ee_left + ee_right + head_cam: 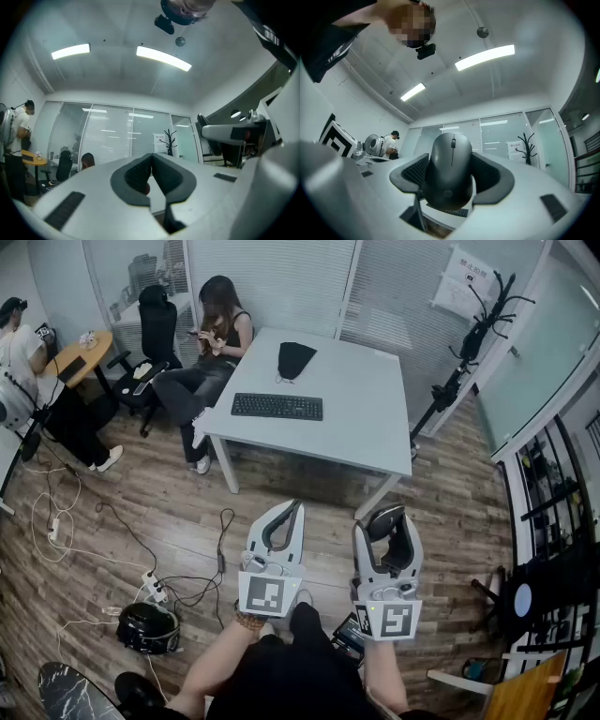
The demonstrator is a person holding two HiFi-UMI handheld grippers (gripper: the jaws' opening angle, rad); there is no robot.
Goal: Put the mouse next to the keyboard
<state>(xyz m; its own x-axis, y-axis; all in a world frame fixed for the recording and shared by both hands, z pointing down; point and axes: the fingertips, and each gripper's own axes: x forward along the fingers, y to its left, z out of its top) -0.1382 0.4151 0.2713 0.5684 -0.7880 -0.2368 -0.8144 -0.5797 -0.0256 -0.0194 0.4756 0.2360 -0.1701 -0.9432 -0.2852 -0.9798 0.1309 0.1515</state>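
Room: wood floor [141, 484], white table [375, 418], glass wall with blinds [272, 277] behind it. Person [211, 343] seated at table's left edge. Keyboard [277, 406] on table, front-left; black bag [294, 359] behind it. Coat rack [478, 334] right of table.

Left gripper [152, 161]: jaws closed together, nothing in them, short of table. Right gripper [392, 517]: jaws wide, clamped on mouse [450, 168], pads on both its sides. Mouse is in the air short of table, well apart from keyboard.

Two tools [284, 509] [387, 517], one mouse [450, 171], one keyboard [277, 406], one table [361, 423].
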